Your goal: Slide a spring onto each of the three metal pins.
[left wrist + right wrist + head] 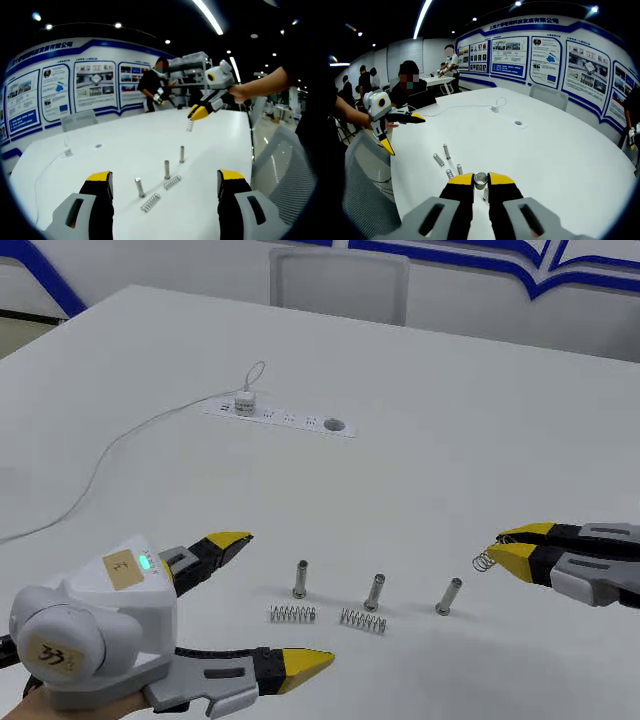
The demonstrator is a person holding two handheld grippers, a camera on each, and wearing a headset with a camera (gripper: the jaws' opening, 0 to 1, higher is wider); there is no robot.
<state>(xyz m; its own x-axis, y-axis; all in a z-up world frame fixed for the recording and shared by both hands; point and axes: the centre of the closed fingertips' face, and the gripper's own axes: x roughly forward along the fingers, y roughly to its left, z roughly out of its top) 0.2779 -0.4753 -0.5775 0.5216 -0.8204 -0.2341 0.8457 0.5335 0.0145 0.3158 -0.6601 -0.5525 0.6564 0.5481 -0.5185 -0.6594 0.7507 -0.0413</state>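
- Three metal pins stand in a row on the white table (480, 430): the left pin (300, 578), the middle pin (375, 591) and the right pin (449, 595), each with a bare shaft.
- Two springs lie flat on the table on the person's side of the row. The first spring (292, 613) lies just in front of the left pin, and the second spring (363, 620) just in front of the middle pin.
- The third spring (485, 561) is pinched between the yellow tips of the right gripper (497, 548), whose jaws are clamped on it. It sits to the right of the right pin, near it but apart.
- In the right gripper view, this spring shows end-on as a round coil between the two closed tips, with the right pin just below it in the picture.
- In the left gripper view, the held spring hangs from the right gripper's tips, off the table surface and beyond the row of pins.
- The left gripper (290, 597) is at the near left of the pins, with its jaws spread wide and nothing between them. One tip lies left of the left pin, the other nearer the person than the first spring.
- Farther back on the table, a power strip (282, 418) carries a white plug (246, 402), and a thin cable (110, 450) trails off to the left.
- A pale chair (338, 285) stands at the far edge of the table.
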